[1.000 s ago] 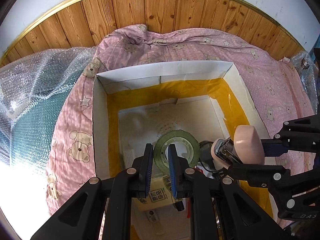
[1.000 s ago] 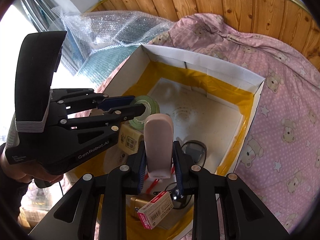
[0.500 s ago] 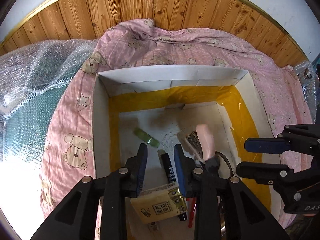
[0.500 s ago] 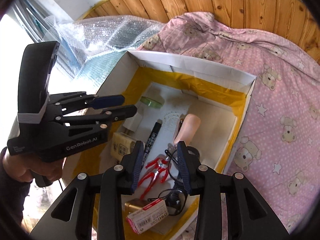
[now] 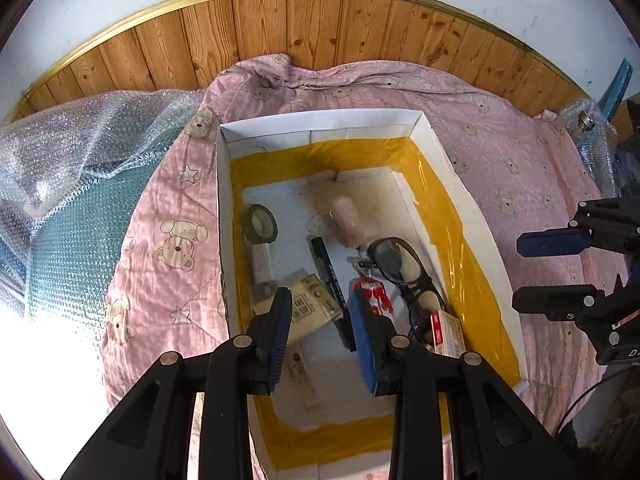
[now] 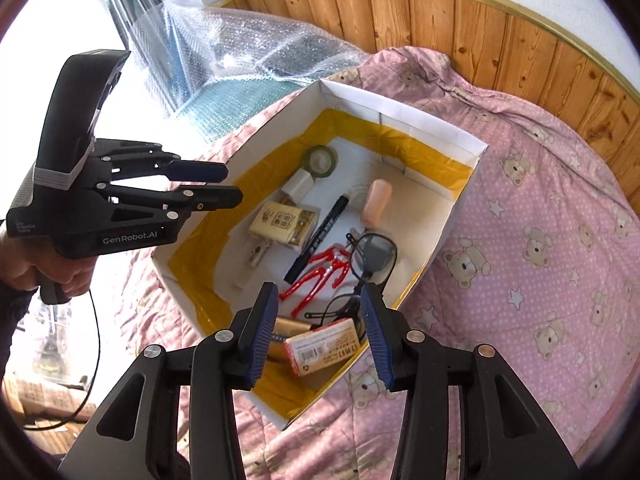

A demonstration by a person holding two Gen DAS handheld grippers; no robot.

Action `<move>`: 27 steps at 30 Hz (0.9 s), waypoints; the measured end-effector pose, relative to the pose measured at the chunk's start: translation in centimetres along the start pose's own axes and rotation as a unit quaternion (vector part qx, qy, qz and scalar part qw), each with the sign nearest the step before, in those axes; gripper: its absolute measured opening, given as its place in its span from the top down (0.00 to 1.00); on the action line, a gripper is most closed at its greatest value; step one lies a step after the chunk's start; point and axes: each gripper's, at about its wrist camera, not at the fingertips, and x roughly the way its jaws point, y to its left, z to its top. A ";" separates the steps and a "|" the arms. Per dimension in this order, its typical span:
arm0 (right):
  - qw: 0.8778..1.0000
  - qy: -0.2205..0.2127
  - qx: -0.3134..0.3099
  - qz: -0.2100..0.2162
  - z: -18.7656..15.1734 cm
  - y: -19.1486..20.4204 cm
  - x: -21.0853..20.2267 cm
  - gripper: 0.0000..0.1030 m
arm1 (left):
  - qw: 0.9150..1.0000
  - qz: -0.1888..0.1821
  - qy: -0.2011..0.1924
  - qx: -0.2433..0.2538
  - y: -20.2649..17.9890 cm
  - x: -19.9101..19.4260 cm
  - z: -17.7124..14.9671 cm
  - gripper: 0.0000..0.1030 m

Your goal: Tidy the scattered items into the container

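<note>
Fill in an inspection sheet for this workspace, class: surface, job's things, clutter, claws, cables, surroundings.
Surface: pink bear-print quilt under the box.
Job's things: white box holds tape roll, black marker, pink stapler, glasses, red pliers, small cartons.
Clutter: nothing seen loose on the quilt.
Claws: left claw and right claw open, empty, above the box.
Cables: black lead below the hand.
Surroundings: bubble wrap, wood panelling.
</note>
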 end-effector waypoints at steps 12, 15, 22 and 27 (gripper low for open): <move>0.999 0.004 -0.030 -0.019 -5.1 3.7 -3.6 0.52 | 0.999 0.004 -0.001 0.036 -4.4 -4.1 -4.2 0.69; 0.999 0.002 -0.037 -0.022 -6.0 4.4 -4.3 0.49 | 0.999 0.002 -0.005 0.046 -5.6 -5.1 -5.0 0.69; 0.996 -0.004 -0.055 -0.065 -7.5 5.4 -5.2 0.46 | 0.998 -0.004 -0.015 0.056 -7.4 -6.9 -6.4 0.69; 0.997 0.004 -0.053 -0.052 -8.1 5.6 -5.3 0.46 | 0.998 -0.007 -0.020 0.057 -7.9 -7.7 -7.2 0.69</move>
